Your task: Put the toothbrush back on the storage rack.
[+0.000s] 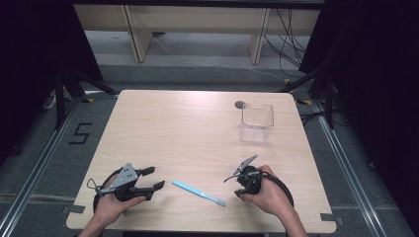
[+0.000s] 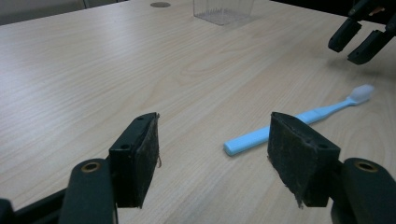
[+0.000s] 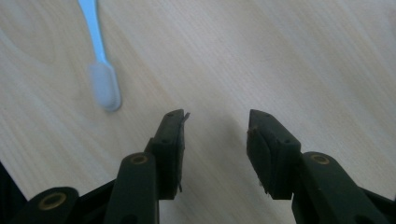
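Observation:
A light blue toothbrush (image 1: pixel 197 192) with a white head lies flat on the wooden table (image 1: pixel 188 128) near the front edge, between the two hands. My left gripper (image 1: pixel 155 177) rests at the front left, open, its jaws pointing right toward the handle end of the toothbrush (image 2: pixel 299 126); nothing is between the pads (image 2: pixel 212 135). My right gripper (image 1: pixel 241 191) hovers at the front right, tilted down at the tabletop and open (image 3: pixel 215 116), with bare wood between its jaws. The toothbrush head (image 3: pixel 105 86) lies just off its left jaw. From the left gripper view the right gripper (image 2: pixel 357 39) hangs above the brush head.
A clear square plastic container (image 1: pixel 257 123) stands upright at the back right of the table, also seen as the container (image 2: pixel 224 11) far ahead. A small dark round disc (image 1: pixel 240 104) sits beside it. The table's front edge is close under both hands.

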The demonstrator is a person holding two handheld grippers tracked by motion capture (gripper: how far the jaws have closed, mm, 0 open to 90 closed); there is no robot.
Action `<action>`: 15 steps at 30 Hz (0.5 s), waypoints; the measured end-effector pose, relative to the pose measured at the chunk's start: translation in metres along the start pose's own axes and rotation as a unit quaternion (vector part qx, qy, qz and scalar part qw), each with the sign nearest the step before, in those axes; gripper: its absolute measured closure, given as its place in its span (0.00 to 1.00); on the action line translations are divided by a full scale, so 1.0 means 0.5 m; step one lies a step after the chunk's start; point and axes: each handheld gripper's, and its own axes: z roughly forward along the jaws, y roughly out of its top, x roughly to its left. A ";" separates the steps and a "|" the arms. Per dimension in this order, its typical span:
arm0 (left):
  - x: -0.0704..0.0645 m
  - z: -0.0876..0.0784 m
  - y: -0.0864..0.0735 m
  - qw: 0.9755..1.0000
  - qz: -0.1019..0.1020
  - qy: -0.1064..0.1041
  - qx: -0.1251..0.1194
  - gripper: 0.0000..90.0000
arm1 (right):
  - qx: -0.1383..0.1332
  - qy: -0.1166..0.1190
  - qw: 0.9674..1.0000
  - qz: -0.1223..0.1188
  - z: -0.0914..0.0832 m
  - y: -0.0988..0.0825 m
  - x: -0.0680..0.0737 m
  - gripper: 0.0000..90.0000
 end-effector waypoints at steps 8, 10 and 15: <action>-0.006 0.019 0.011 0.999 0.023 -0.024 0.014 0.39 | 0.010 0.011 1.000 -0.025 0.004 0.014 0.013 0.66; -0.007 0.023 0.015 0.999 0.031 -0.028 0.019 0.40 | 0.012 0.013 1.000 -0.023 0.004 0.015 0.015 0.66; -0.008 0.041 0.026 0.997 0.049 -0.051 0.040 0.43 | 0.012 0.011 1.000 -0.022 0.004 0.015 0.015 0.67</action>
